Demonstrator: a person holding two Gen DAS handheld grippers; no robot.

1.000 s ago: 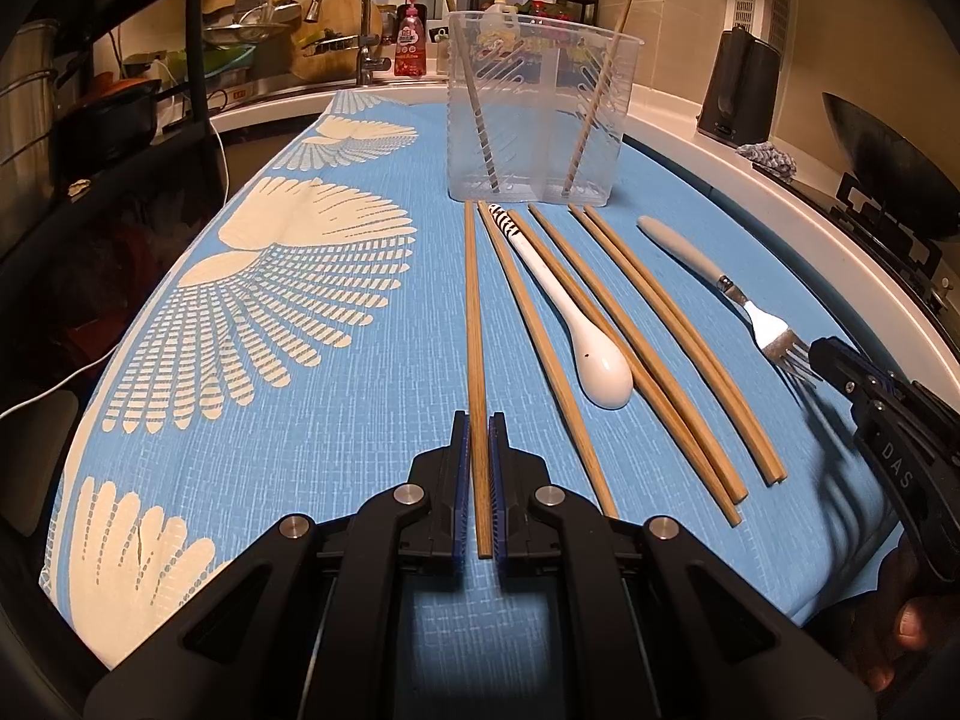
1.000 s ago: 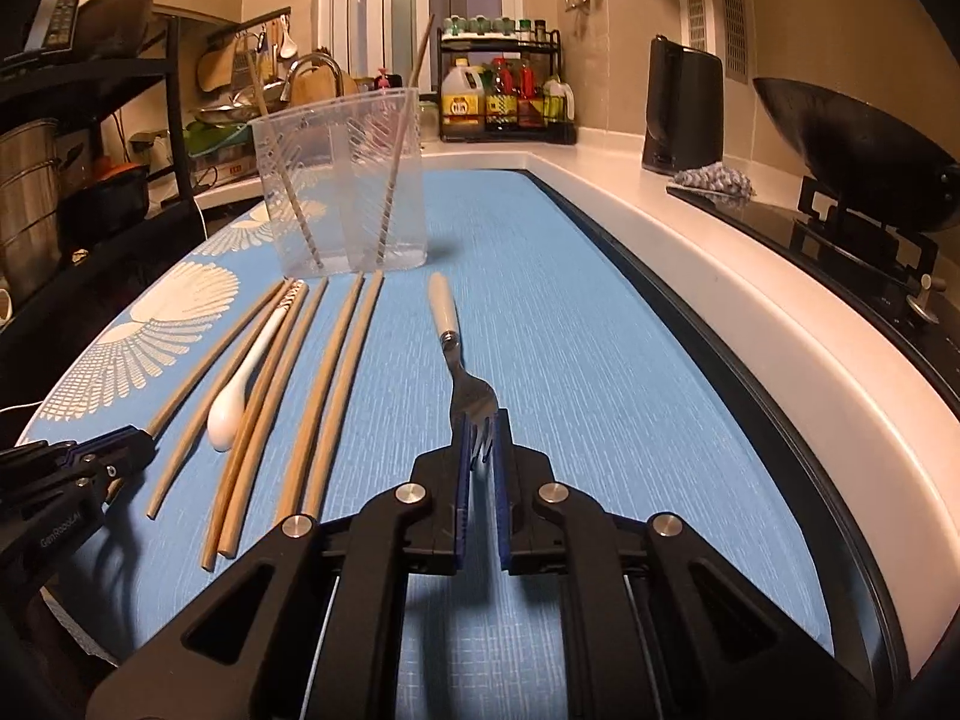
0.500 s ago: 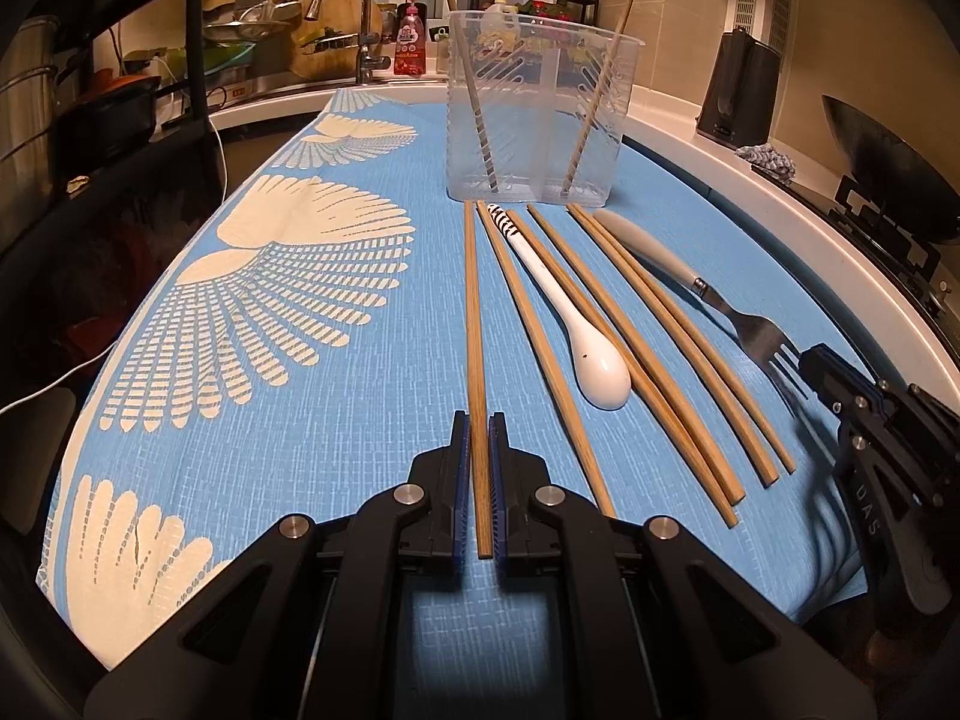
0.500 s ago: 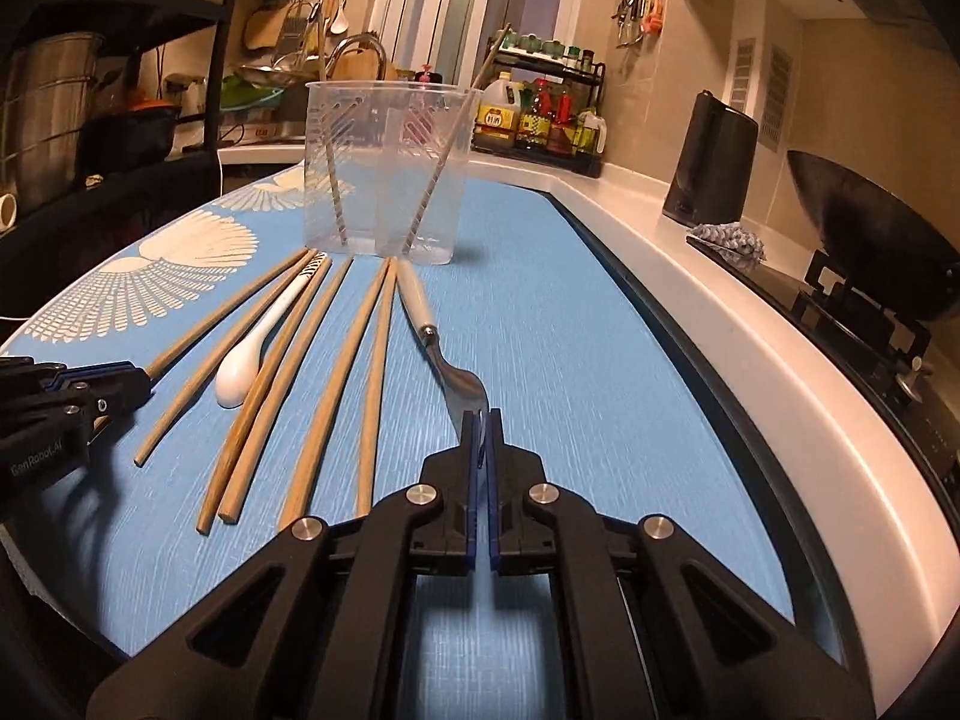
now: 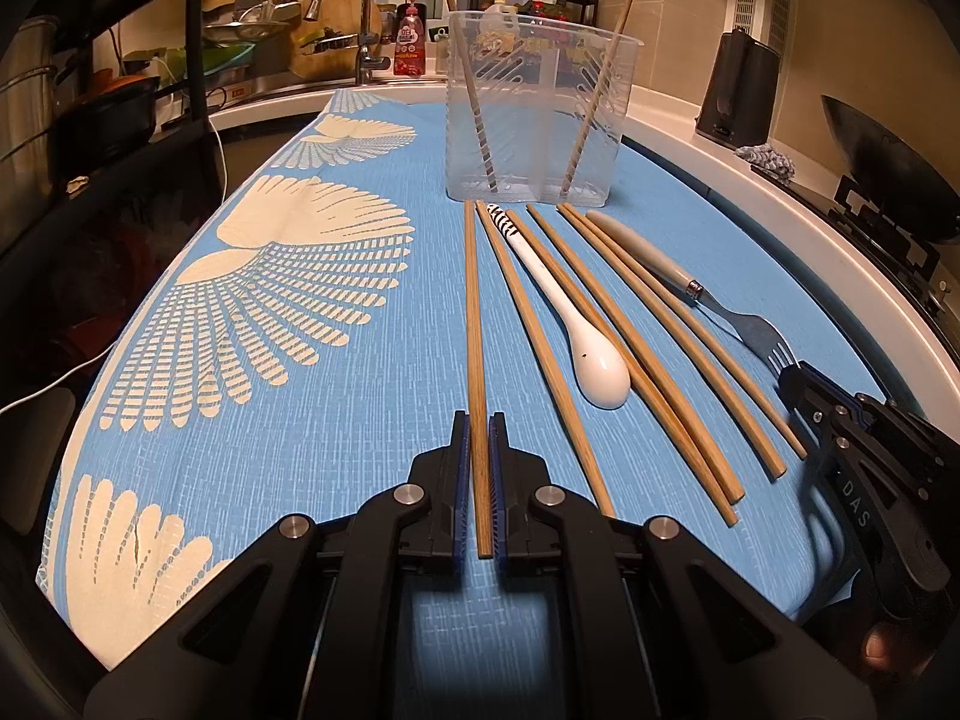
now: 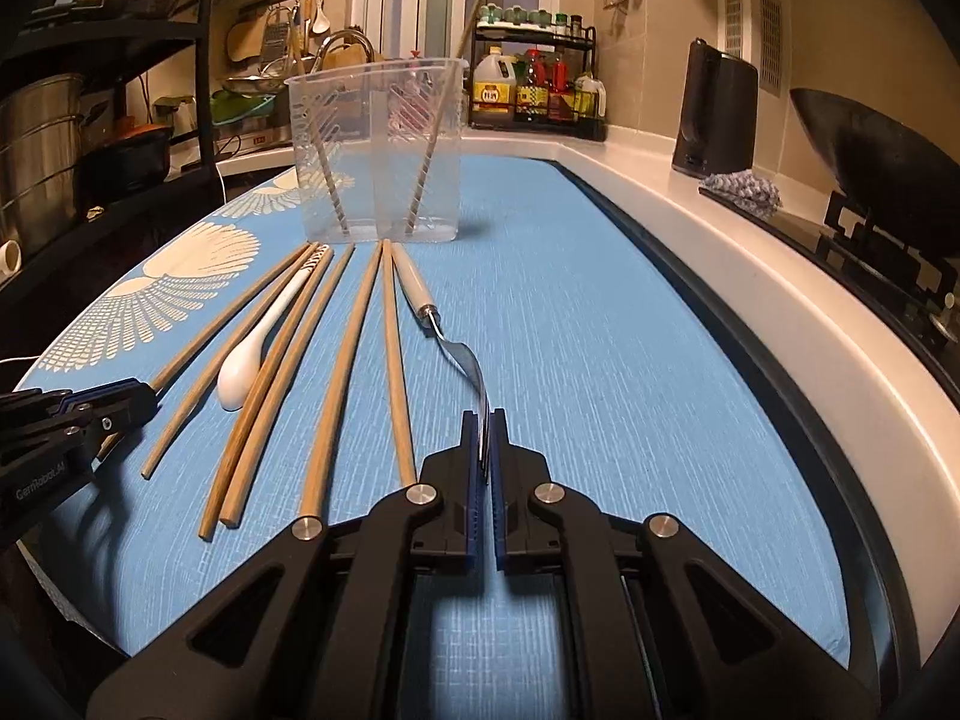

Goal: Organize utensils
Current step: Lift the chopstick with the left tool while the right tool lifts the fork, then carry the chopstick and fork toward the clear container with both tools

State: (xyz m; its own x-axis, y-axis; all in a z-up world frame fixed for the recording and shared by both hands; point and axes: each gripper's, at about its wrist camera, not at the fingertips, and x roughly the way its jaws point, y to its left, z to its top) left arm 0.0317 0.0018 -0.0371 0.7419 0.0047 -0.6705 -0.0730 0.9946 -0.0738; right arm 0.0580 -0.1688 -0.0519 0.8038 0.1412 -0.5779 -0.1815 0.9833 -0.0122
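My right gripper (image 6: 486, 450) now pinches the fork (image 6: 465, 360) tines, swung beside the chopsticks; left gripper (image 5: 480, 462) clamps a chopstick (image 5: 474, 324), both ready for lifting.

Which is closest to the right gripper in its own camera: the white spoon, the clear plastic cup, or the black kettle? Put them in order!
From the right gripper, which is shut on the fork:
1. White spoon, lying to its left among the chopsticks.
2. Clear plastic cup, standing farther up the blue mat, ahead and left.
3. Black kettle, farthest, on the counter at back right.
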